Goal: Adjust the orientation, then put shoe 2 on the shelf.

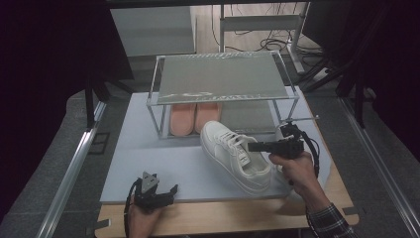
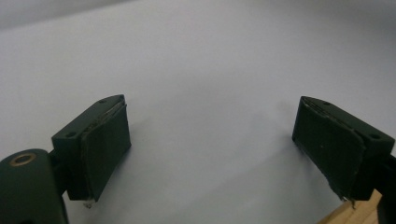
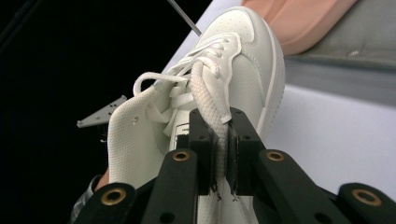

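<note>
White sneaker (image 1: 236,153) lies on the grey mat (image 1: 148,163) at the tabletop's centre, toe toward 11 o'clock, just in front of the shelf rack (image 1: 223,79); right tongs (image 3: 223,154) pinched narrow on its white lace (image 3: 210,98); left tongs (image 2: 212,149) spread wide, holding nothing, at 7 o'clock; pink slippers (image 1: 190,118) under the rack.
</note>
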The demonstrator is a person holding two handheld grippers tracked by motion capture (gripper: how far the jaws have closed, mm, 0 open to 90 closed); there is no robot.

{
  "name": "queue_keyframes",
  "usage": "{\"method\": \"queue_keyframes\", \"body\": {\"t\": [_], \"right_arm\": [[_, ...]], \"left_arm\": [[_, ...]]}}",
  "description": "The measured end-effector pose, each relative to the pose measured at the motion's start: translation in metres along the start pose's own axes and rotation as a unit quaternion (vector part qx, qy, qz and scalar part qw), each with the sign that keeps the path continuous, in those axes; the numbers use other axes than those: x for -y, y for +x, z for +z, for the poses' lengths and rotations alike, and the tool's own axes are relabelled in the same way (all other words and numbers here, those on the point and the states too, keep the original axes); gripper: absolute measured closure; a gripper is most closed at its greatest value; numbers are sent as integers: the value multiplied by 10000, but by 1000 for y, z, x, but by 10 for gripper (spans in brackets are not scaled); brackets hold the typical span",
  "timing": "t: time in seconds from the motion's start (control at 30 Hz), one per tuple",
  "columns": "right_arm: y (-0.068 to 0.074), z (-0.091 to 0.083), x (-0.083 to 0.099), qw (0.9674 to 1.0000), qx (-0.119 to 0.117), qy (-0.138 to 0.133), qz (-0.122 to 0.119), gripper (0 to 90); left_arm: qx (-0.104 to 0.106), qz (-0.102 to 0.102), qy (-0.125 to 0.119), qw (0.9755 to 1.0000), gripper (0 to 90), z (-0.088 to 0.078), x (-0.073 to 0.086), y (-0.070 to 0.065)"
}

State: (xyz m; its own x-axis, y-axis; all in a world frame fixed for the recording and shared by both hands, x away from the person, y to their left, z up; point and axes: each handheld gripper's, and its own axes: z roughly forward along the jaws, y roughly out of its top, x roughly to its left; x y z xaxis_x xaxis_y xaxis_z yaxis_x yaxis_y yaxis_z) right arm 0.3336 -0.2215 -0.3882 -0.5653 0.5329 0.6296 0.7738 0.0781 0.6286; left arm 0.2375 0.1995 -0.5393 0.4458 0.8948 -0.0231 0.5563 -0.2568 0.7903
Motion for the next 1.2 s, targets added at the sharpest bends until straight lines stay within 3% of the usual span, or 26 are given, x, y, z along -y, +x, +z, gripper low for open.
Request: {"method": "queue_keyframes", "body": {"t": [0.77,1.2], "right_arm": [[27,-14,-38,9990,-358,-269,95,822],[37,-16,-61,9979,-447,-438,156,822]], "left_arm": [[9,2,17,10000,110,0,0,0],[3,7,16,10000,111,0,0,0]]}}
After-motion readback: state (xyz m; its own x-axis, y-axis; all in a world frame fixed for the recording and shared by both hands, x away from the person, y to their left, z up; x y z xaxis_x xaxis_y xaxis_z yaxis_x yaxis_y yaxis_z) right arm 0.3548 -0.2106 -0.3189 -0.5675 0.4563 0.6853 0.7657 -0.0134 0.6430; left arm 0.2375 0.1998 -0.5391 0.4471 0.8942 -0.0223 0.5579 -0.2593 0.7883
